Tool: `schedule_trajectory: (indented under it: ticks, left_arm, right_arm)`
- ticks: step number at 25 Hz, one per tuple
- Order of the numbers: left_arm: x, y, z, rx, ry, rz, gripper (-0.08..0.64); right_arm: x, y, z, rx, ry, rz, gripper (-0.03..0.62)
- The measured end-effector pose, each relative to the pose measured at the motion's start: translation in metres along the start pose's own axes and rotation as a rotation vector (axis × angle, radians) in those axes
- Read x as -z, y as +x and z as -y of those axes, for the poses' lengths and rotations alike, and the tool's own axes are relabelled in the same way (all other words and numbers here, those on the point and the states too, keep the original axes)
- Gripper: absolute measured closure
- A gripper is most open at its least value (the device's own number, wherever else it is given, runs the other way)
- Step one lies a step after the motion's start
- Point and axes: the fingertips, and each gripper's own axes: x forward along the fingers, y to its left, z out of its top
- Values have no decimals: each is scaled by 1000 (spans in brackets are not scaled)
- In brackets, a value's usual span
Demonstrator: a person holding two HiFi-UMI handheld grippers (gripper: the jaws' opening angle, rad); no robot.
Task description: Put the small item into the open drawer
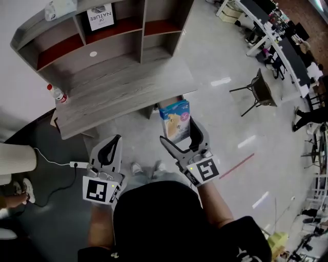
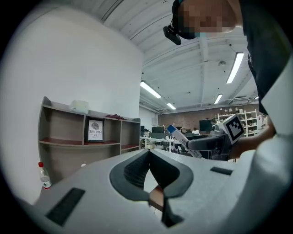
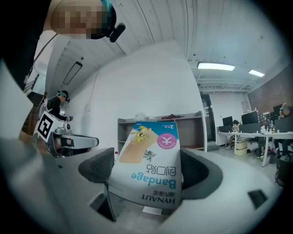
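Observation:
A light-blue bandage box (image 1: 175, 120) stands upright between the jaws of my right gripper (image 1: 179, 134), held in the air over the floor just in front of the grey desk (image 1: 118, 92). In the right gripper view the box (image 3: 149, 167) fills the gap, and both pads of the right gripper (image 3: 149, 160) press its sides. My left gripper (image 1: 114, 146) is lower left of it, shut with nothing between its jaws. In the left gripper view its tips (image 2: 149, 154) meet, and the box (image 2: 182, 140) shows at the right. A brown part under the desk's front edge (image 1: 174, 98) is mostly hidden by the box.
On the desk stands a shelf unit (image 1: 102, 36) with a framed print (image 1: 100, 18) and a white bag (image 1: 59, 7) on top. A water bottle (image 1: 57, 94) sits at the desk's left end. A power strip (image 1: 77, 165) lies on the floor, a chair (image 1: 259, 89) stands to the right.

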Motion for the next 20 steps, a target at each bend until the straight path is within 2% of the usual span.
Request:
schedule_trajectory:
  ticks: [11, 20]
  left_arm:
    - [20, 28, -32, 107, -44, -19, 558]
    - [32, 101, -27, 173, -49, -70, 558]
  right_arm:
    - [13, 19, 19, 146, -5, -37, 129]
    - [29, 30, 84, 217, 31, -64, 129]
